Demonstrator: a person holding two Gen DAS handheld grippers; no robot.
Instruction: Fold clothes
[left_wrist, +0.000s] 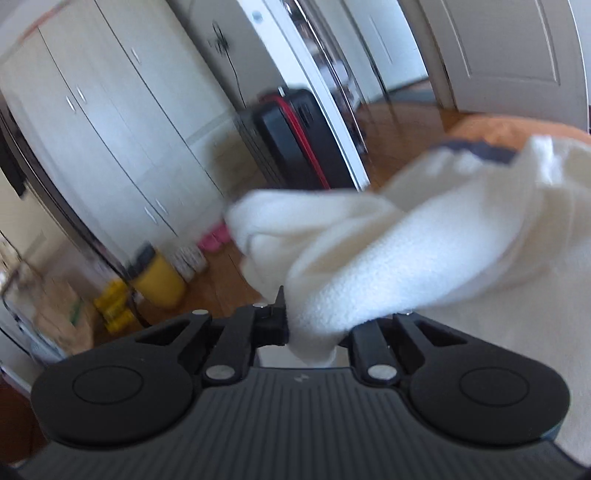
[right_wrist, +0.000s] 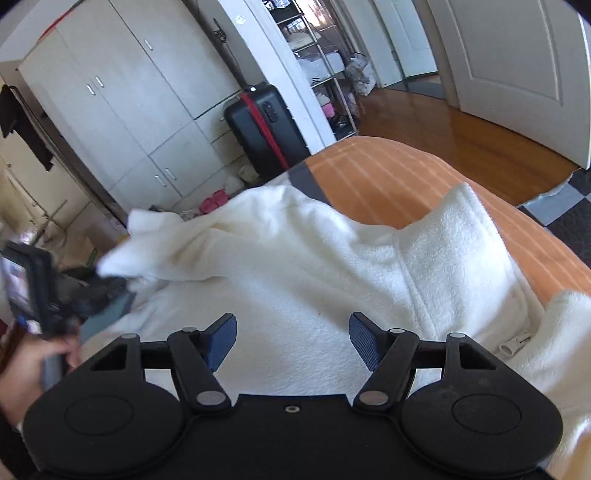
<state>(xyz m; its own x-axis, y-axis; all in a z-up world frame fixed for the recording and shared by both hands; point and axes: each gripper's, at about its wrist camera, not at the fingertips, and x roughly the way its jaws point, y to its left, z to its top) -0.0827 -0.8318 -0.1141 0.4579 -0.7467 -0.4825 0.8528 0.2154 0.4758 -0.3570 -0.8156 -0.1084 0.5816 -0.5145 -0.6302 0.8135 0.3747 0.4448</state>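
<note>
Left wrist view: left tool (left_wrist: 291, 328) angles downward, clamped on a bunched fold of the white fleece garment (left_wrist: 388, 254), lifting it. Right tool (right_wrist: 293, 341) tilts down over the garment's (right_wrist: 295, 266) spread part, jaws wide, nothing between them. A hand (right_wrist: 26, 373) grips the left tool's handle. The garment lies on the orange bed (right_wrist: 399, 177); beyond stands a black suitcase (right_wrist: 264, 129).

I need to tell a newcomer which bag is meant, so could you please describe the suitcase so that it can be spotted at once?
Start at the tall white wardrobe along the far wall. Just to its right, against the white door frame, the suitcase stands upright on the wooden floor, beyond the corner of the orange bedspread. It is the only black hard-shell case there, with a red strap running down its front.
</note>
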